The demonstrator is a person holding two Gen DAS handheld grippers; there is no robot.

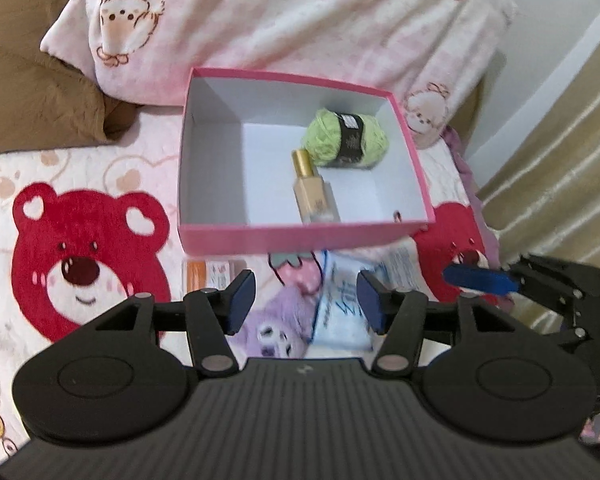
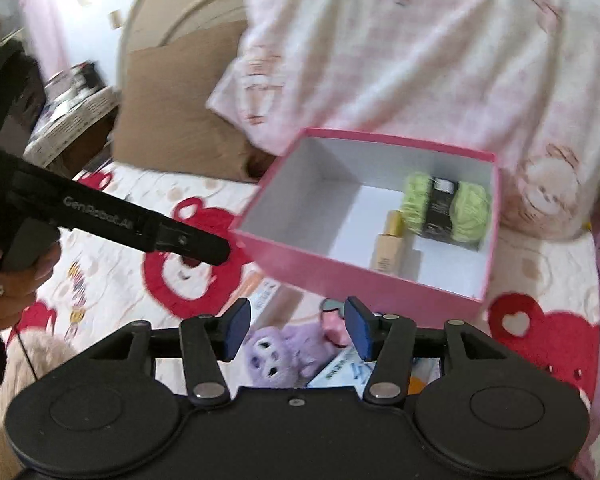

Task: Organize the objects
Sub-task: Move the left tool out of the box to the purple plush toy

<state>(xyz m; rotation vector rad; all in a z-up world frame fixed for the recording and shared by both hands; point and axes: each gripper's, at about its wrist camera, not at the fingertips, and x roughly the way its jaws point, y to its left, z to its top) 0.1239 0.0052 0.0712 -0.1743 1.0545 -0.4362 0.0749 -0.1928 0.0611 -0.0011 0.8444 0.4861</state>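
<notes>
An open pink box (image 1: 300, 236) (image 2: 340, 276) sits on the bed. Inside lie a green yarn ball (image 1: 346, 138) (image 2: 446, 210) and a beige bottle with a gold cap (image 1: 314, 192) (image 2: 388, 246). My left gripper (image 1: 306, 300) is open and empty, just in front of the box, above a blue-white packet (image 1: 340, 308) and an orange-white packet (image 1: 208, 274). My right gripper (image 2: 296, 328) is open and empty, near the box's front corner; the packets (image 2: 344, 368) (image 2: 260, 292) lie under it. One of its blue fingertips (image 1: 480, 278) shows at right in the left wrist view.
The bed cover has red bear prints (image 1: 88, 256) and a purple figure (image 1: 276, 320). A pink-white blanket (image 1: 300, 20) and a brown pillow (image 1: 40, 92) lie behind the box. The left gripper's arm (image 2: 120, 224) crosses the right wrist view. A curtain (image 1: 560, 160) hangs at right.
</notes>
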